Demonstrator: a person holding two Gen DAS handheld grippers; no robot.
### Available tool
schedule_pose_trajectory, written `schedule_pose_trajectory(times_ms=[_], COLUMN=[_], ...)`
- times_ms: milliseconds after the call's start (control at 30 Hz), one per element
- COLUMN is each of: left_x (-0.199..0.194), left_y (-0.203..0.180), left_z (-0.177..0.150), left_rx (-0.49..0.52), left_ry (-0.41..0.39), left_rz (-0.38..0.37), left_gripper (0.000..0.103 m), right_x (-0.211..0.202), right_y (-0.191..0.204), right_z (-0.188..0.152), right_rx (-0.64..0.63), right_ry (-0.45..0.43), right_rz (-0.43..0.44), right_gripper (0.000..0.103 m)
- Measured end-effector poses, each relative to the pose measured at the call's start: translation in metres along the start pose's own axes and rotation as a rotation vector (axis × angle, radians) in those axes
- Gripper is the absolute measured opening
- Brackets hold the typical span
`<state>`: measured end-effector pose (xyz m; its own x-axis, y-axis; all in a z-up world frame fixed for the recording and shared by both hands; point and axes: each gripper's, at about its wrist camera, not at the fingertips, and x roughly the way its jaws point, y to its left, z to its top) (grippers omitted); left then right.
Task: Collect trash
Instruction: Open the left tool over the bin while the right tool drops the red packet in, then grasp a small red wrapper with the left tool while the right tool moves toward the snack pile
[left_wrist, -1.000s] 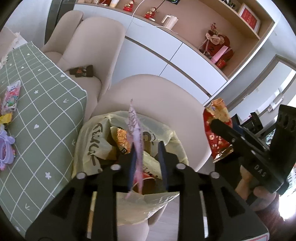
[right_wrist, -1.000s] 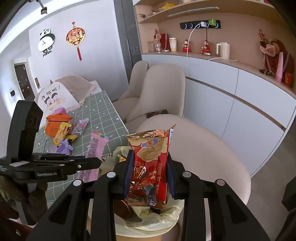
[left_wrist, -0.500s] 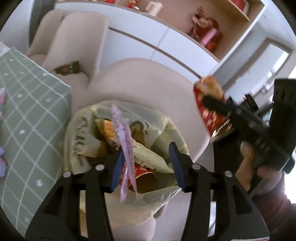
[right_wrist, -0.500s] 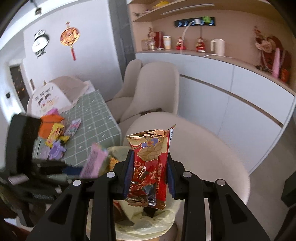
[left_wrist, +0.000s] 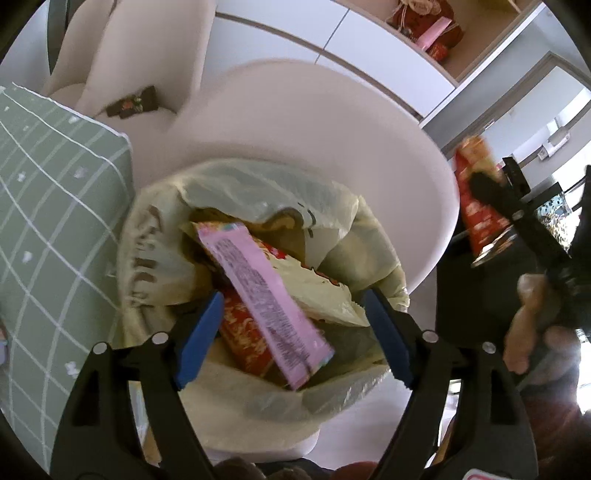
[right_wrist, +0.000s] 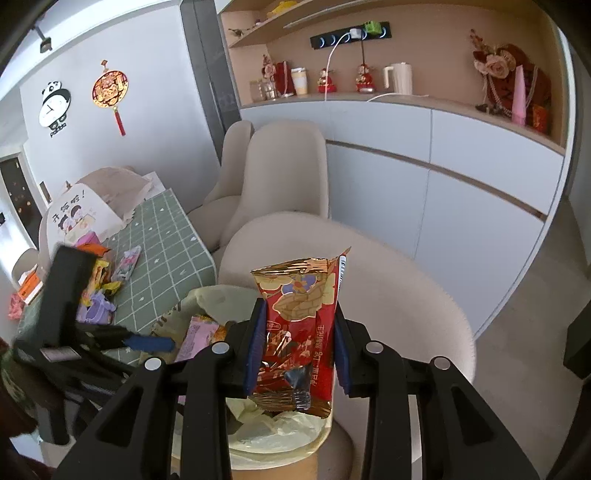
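A bin lined with a pale yellow bag (left_wrist: 155, 254) sits below both grippers, filled with several wrappers. My left gripper (left_wrist: 291, 336) hovers over its mouth with jaws opening wide; the pink wrapper (left_wrist: 258, 291) lies loose between them, touching neither pad, on top of the trash. My right gripper (right_wrist: 299, 347) is shut on a red and gold snack packet (right_wrist: 299, 325), held upright above the bin's right side. That packet (left_wrist: 476, 199) also shows at the right edge of the left wrist view. The bag's rim (right_wrist: 273, 439) shows under the packet.
A green checked tablecloth (left_wrist: 48, 206) borders the bin on the left, with several wrappers and toys (right_wrist: 103, 280) lying on it. Beige chairs (left_wrist: 295, 122) stand right behind the bin. White cabinets (right_wrist: 461, 173) line the wall beyond.
The left gripper's jaws spread wide and let go of the pink wrapper, which tipped down flat into the bin. The left gripper sank closer to the bag. The right gripper kept its packet.
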<state>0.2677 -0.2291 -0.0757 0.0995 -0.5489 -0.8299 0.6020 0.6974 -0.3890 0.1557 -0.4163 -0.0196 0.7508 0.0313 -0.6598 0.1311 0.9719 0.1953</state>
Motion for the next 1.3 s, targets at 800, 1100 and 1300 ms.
schedule_pose_trajectory(times_ms=[800, 1100, 1300], left_x=[-0.136, -0.179, -0.208], left_y=[0.084, 0.165, 0.227], left_z=[-0.075, -0.132, -0.166], left_rx=[-0.278, -0.448, -0.566], left_ry=[-0.411, -0.481, -0.497], left_rz=[0.243, 0.371, 0.402], left_gripper=[0.080, 0.080, 0.081], right_x=[0.055, 0.057, 0.071], right_y=[0.081, 0.120, 0.164], right_z=[-0.017, -0.015, -0.014], right_rx=[-0.079, -0.143, -0.169], right_ry=[0.087, 0.097, 0.136], right_rz=[0.151, 0.203, 0.263], right_gripper=[0.057, 0.057, 0.057])
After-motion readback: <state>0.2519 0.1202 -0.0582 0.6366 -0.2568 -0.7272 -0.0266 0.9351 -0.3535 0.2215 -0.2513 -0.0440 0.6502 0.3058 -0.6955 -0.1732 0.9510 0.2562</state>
